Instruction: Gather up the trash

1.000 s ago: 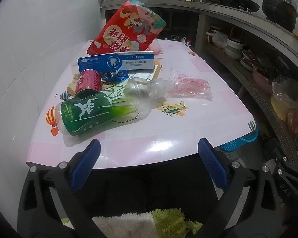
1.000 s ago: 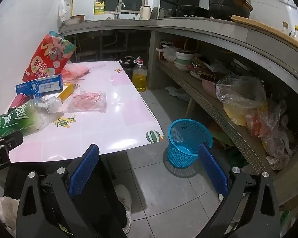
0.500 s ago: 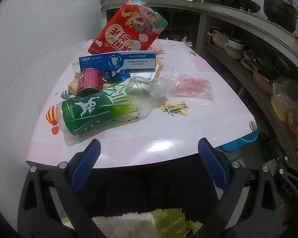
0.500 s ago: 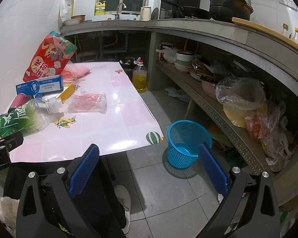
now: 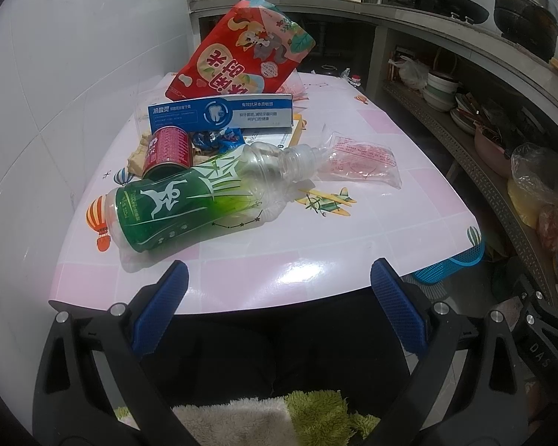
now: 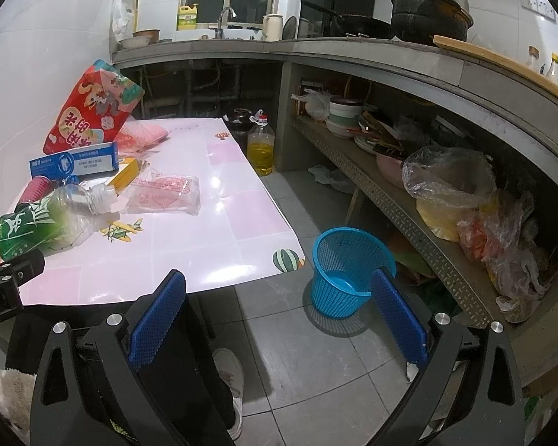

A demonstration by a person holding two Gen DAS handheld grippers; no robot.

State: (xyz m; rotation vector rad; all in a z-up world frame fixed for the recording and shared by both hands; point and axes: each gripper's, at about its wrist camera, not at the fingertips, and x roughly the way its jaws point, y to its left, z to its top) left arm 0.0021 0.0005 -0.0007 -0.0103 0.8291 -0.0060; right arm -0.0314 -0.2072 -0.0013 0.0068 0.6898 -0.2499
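Your left tool (image 5: 279, 293) hangs at the near edge of the pink surface (image 5: 316, 256), its blue pads wide apart with nothing between them. Just beyond it lies the green-labelled plastic bottle (image 5: 189, 204) on its side, neck pointing away to the right. A red can (image 5: 167, 150) lies touching the bottle's far side, with blue wrappers (image 5: 219, 137) beside it. Behind those stands a blue toothpaste box (image 5: 219, 113), and a big red snack bag (image 5: 241, 55) leans up behind the box. A clear pink-printed plastic bag (image 5: 364, 160) lies flat to the right of the bottle's neck.

Your right tool (image 6: 279, 312) is off the surface, over the tiled floor (image 6: 316, 364), pads also spread and empty. The blue basket (image 6: 349, 271) stands upright on the floor near the surface's corner, just past the right pad.
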